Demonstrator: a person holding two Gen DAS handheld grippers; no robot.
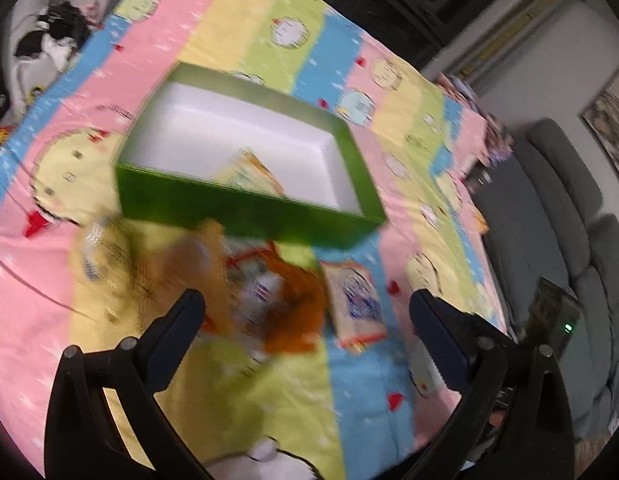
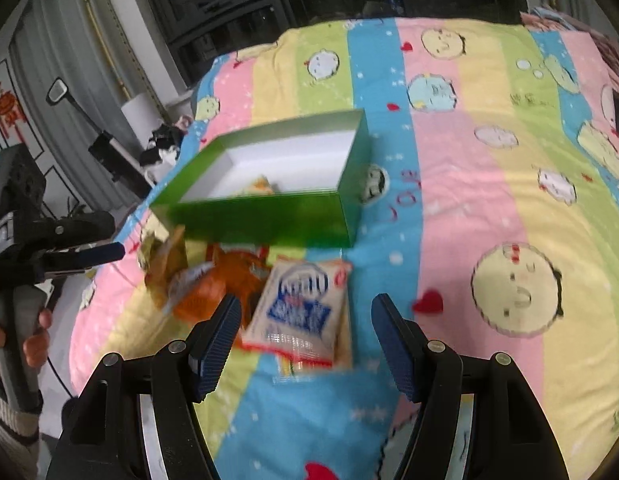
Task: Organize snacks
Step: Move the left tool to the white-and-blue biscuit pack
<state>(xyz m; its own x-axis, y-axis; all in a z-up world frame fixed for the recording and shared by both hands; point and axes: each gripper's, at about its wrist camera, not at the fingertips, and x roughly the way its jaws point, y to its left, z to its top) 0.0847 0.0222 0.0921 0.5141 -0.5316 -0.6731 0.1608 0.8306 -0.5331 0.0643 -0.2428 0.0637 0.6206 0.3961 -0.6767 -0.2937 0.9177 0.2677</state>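
Green box (image 1: 245, 204) sat open on the striped cartoon bedspread (image 1: 269, 32), white inside, with one yellow-orange snack packet (image 1: 249, 176) lying at the bottom near the front wall; same packet (image 2: 259, 188) was partly visible in the right wrist view inside the box (image 2: 261, 216). Rest of the snacks were piled on the bedspread (image 2: 489, 160) just in front of the box: a white-and-blue packet (image 2: 299, 316) with red trim, an orange packet (image 2: 237, 276) touching its left side, and a yellowish-gold packet (image 2: 165, 264) further left, all blurred so print was unreadable. Left wrist view showed the same pile, white-and-blue packet (image 1: 355, 296) on the right, orange packet (image 1: 293, 300) in the middle, yellowish one (image 1: 105, 252) on the left, heavily smeared. Left tool (image 1: 307, 308) was spread wide, nothing between its fingers, hovering over the pile. Right tool (image 2: 305, 324) was also spread wide, holding nothing, with the white-and-blue packet lying between and beyond its fingertips; contact could not be told. Left tool (image 2: 109, 252) also showed at the left edge of the right view, gripped by a hand (image 2: 33, 340). Grey sofa (image 1: 569, 240) sat beside the bed.
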